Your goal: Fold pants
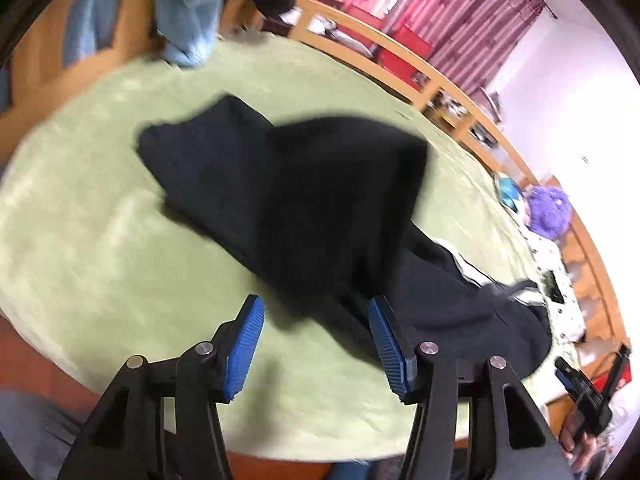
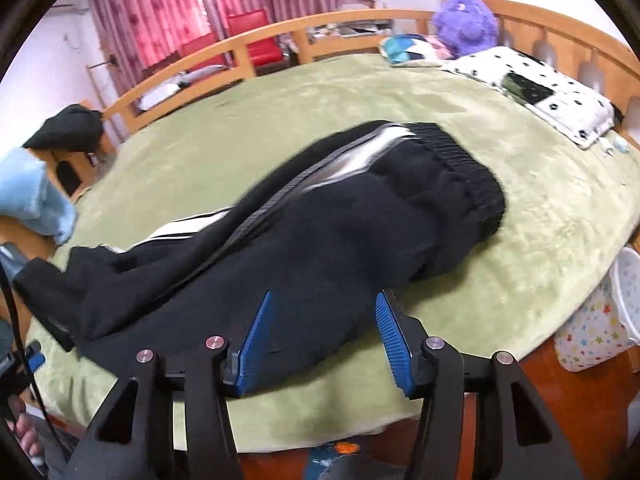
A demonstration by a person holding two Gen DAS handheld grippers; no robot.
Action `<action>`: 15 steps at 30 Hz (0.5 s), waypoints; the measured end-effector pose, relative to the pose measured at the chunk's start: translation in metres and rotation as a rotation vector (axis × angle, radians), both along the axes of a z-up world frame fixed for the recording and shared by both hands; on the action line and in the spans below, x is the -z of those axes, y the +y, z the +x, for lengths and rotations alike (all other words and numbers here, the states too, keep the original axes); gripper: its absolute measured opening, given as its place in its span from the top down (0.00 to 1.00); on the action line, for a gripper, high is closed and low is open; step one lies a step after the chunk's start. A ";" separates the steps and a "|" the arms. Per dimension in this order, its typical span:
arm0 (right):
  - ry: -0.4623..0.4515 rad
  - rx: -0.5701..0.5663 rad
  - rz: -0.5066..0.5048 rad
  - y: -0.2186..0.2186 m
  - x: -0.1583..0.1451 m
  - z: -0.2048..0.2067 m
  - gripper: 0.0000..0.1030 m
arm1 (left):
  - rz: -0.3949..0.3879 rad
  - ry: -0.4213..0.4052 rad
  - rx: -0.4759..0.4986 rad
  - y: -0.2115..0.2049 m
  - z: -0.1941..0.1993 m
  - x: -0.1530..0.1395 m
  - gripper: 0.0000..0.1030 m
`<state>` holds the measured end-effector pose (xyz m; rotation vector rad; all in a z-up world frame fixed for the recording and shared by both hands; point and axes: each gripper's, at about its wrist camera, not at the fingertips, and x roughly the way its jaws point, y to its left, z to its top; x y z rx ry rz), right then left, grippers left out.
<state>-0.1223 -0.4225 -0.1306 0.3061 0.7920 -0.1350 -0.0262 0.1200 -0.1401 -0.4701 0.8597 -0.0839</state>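
Black pants (image 1: 288,200) with white side stripes lie folded over on a green blanket (image 1: 100,240). My left gripper (image 1: 313,303) hovers at their near edge, jaws apart; its blue pads (image 1: 244,344) press on nothing. In the right wrist view the pants (image 2: 320,224) stretch from the elastic waistband (image 2: 460,160) at the right to the legs at the left. My right gripper (image 2: 324,296) stands open over the near edge of the cloth, nothing pinched. The right gripper (image 1: 584,392) also shows at the left wrist view's lower right, held by a hand.
A wooden bed rail (image 2: 280,36) runs around the far side. A spotted pillow (image 2: 560,92), a purple plush toy (image 2: 464,24) and a patterned cushion (image 2: 416,48) lie at the head. A light blue cloth (image 2: 28,196) and dark garment (image 2: 68,128) hang at the foot. A white basket (image 2: 624,292) stands beside the bed.
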 end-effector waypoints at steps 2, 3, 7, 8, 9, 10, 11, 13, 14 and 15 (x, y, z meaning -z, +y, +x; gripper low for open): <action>-0.023 -0.022 0.029 0.013 0.003 0.005 0.49 | 0.018 0.005 -0.044 0.016 0.021 0.000 0.48; -0.025 -0.025 0.032 0.020 0.005 0.013 0.49 | 0.032 0.023 -0.068 0.026 0.033 0.002 0.48; -0.071 -0.053 0.040 0.034 0.003 0.034 0.49 | 0.050 0.086 -0.151 0.071 0.079 0.024 0.48; -0.070 -0.051 0.034 0.035 0.005 0.042 0.49 | 0.043 0.104 -0.168 0.080 0.091 0.031 0.48; -0.065 -0.051 0.032 0.037 0.007 0.047 0.49 | 0.037 0.124 -0.190 0.092 0.106 0.040 0.48; -0.058 -0.050 0.034 0.037 0.009 0.052 0.49 | 0.038 0.134 -0.208 0.100 0.114 0.047 0.48; -0.049 -0.047 0.043 0.037 0.011 0.057 0.49 | 0.040 0.144 -0.230 0.107 0.126 0.055 0.48; -0.042 -0.050 0.075 0.033 0.014 0.063 0.49 | 0.035 0.158 -0.254 0.117 0.147 0.069 0.48; -0.043 -0.046 0.103 0.029 0.015 0.065 0.49 | 0.025 0.166 -0.263 0.124 0.158 0.076 0.48; -0.043 -0.039 0.118 0.026 0.017 0.065 0.49 | 0.009 0.165 -0.267 0.129 0.168 0.084 0.48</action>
